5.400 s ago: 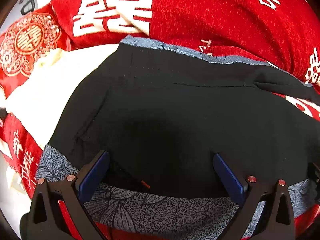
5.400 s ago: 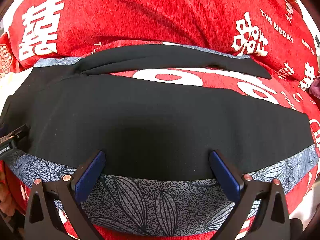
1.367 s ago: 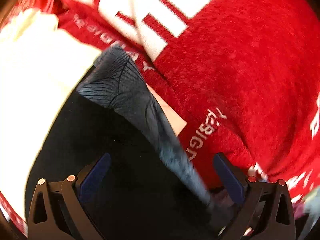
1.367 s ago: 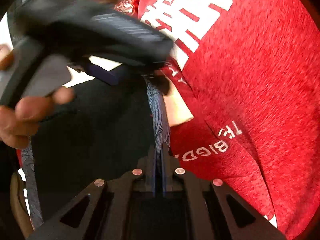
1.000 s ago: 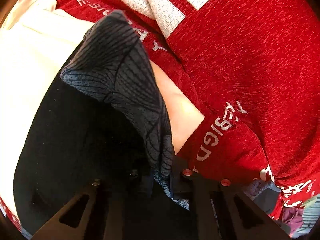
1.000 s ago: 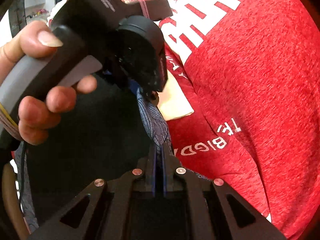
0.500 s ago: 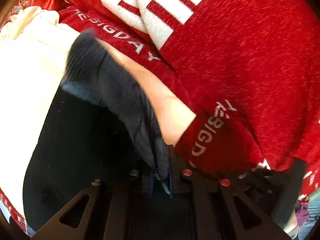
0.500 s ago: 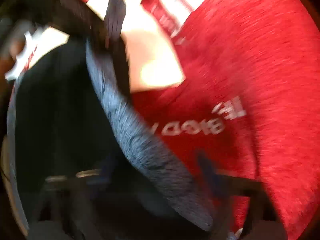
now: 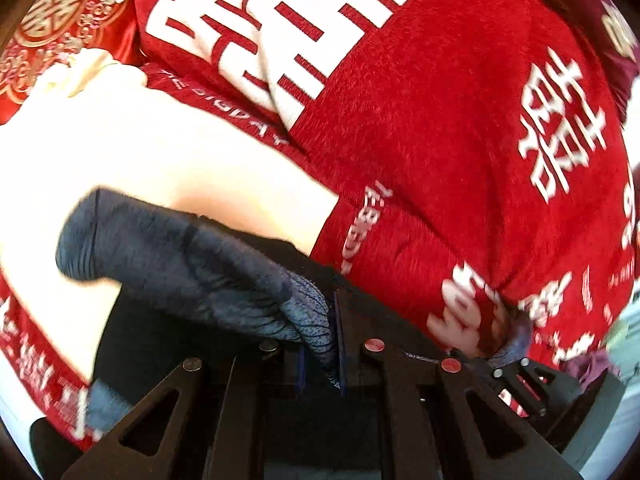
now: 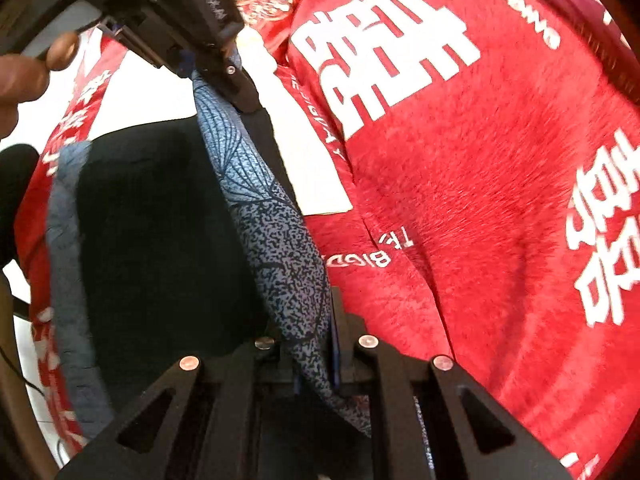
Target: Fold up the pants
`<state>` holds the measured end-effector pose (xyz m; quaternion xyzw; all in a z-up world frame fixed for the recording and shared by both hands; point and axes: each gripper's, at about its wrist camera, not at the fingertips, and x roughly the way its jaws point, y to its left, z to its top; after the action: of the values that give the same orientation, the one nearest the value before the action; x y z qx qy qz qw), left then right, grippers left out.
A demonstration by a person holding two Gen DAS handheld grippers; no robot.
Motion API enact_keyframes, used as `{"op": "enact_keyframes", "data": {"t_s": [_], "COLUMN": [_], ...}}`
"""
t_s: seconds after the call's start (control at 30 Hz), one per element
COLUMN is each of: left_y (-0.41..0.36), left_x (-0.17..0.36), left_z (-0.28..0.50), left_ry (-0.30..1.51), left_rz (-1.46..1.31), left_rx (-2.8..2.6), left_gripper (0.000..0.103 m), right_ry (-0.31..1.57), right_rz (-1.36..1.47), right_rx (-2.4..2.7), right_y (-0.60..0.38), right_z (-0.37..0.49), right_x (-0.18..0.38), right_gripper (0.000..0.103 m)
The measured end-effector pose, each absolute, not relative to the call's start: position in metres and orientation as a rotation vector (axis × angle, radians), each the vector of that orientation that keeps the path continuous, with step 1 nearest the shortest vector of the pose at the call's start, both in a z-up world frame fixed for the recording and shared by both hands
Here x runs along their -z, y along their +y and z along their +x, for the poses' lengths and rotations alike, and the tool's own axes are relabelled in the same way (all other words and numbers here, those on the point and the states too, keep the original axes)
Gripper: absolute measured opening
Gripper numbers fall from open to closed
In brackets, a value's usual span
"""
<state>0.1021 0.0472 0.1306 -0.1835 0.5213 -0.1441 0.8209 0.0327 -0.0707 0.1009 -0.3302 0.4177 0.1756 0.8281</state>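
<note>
Red blanket (image 9: pixel 440 128): fuzzy red fabric with big white block characters and small white lettering; it fills the far and right side of both views, rumpled into soft folds.
Cream cloth (image 9: pixel 160 160): smooth pale fabric lying to the left, partly under the pants.
Pants (image 10: pixel 160 220): matte black fabric with a blue-grey band (image 10: pixel 276 248) printed in speckles and fine leaf veins; lifted by that band off the red blanket, the black part hangs down on the near left.
Left gripper (image 9: pixel 322 344): black frame with copper rivets, blue-padded fingers pinched tight on the patterned band, which bunches into a rounded fold to the left.
Right gripper (image 10: pixel 316 356): its jaws have just been closing; fingers clamped on the same band, which runs taut and diagonal up to the left gripper at the far left.
Hand (image 10: pixel 24 68): curled around the left gripper's handle, far left.
</note>
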Motion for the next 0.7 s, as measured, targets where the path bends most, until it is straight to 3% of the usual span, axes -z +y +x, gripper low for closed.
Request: {"op": "enact_keyframes", "data": {"t_s": [0.17,0.4,0.7], "left_y": [0.084,0.104,0.095], "left_x": [-0.105,-0.038,-0.057], "left_z": [0.053,0.022,0.004], "left_ry": [1.124,1.244,1.181], "left_rz": [-0.420,-0.395,-0.308], "left_rx": [0.300,0.221,0.210], "left_gripper": [0.013,0.013,0.013], "right_ry": [0.915,1.026,1.023], "right_rz": [-0.646,-0.627,-0.561], "right_rx": [-0.330,-0.325,-0.279], "right_y": [-0.042,-0.013,-0.020], "right_z": [-0.024,-0.068,-0.068], "right_x": [-0.088,-0.026,-0.040], "right_gripper": [0.012,0.012,0.012]}}
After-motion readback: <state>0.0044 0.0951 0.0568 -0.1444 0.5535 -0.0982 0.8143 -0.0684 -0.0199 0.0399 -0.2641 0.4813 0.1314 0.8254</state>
